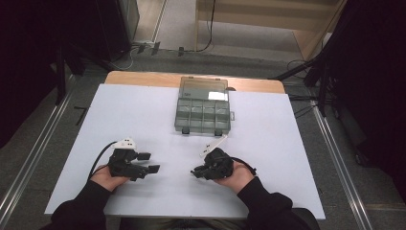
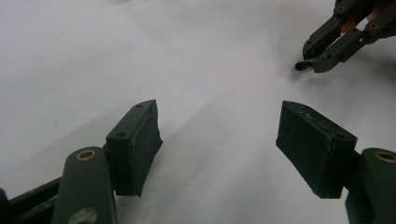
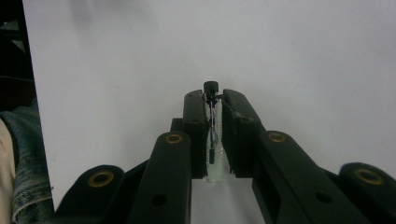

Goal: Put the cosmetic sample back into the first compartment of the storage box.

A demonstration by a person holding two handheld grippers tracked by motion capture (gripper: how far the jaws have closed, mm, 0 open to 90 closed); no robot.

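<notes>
1. Held item: small clear plastic packet [image 3: 212,140], narrow and flat, with thin coloured wires inside and a round black cap at its far end
2. Right gripper [image 3: 213,105]: pressed together on the packet, pinching it edge-on between the two black pads; cap protruding just past the fingertips
3. Seen from the left gripper view: right gripper [image 2: 312,59] low over the surface, black cap showing at its tip
4. Left gripper [image 2: 219,140]: spread wide, nothing between the pads; matte black rubber-faced blocks with brass-ringed pivots
5. Surface [image 1: 143,115]: smooth, white, sheet-like, laid over a wooden top
6. Organiser box [image 1: 203,106]: translucent grey plastic, rectangular, lid raised, divided into small square compartments; well apart from both grippers, at the far side
7. High view: right gripper [image 1: 197,171] near the front edge, left gripper [image 1: 149,162] beside it, tips facing each other
</notes>
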